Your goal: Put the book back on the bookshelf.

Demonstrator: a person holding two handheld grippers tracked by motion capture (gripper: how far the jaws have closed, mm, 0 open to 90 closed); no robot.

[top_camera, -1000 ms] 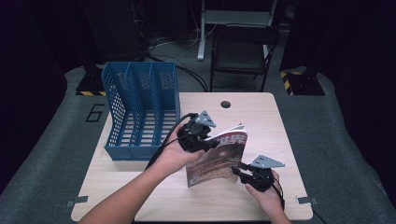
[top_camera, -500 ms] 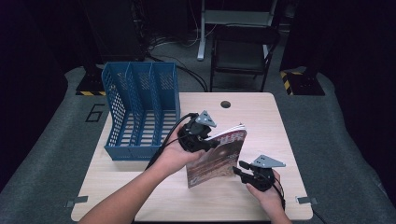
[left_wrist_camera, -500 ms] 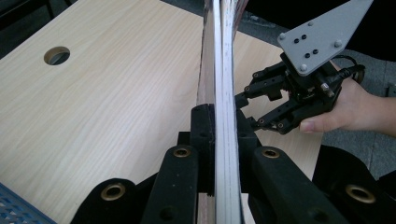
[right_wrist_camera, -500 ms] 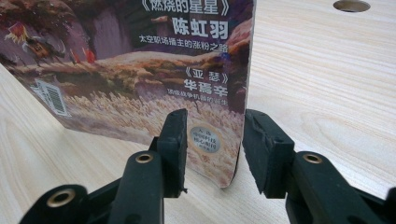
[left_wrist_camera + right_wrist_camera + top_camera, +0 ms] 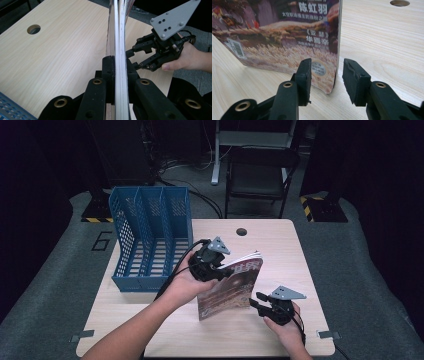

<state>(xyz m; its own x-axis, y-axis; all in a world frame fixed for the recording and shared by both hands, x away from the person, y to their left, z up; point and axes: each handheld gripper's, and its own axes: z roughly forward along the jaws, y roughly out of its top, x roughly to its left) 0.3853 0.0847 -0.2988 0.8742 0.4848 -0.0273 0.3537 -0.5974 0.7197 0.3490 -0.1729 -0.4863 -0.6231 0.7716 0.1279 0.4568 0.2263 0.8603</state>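
**Book upright in the left claw, right claw letting go**

Dark room behind, black chair point(image 5: 257, 175) at the far side, pale wooden table point(image 5: 150, 325) in front. On the table's far left, a blue file rack point(image 5: 150, 240) with upright compartments, all seemingly vacant. Just right of the rack, near the middle of the table, a paperback book point(image 5: 227, 292), standing on edge and tilted a little, bottom edge on or just over the wood; hard to tell which.

Left gripper point(image 5: 116, 67) clenched hard on the book's upper edge, pages pinched flat between the pads. Right gripper point(image 5: 325, 75) low at the near right, released: jaws just been opening, now standing either side of the book's lower corner with a gap at each pad, pressing nothing.

Step in hand, by the look of it: handing over the book's weight to the left claw alone, ahead of filing.

Next move, most likely: draw the right claw back toward the near edge, clear of the corner, without nudging the cover. Then carry the book left and far, keep it upright, line it up over a compartment and lower it between the dividers. One-sided grip, so risk of the book swinging or sagging.
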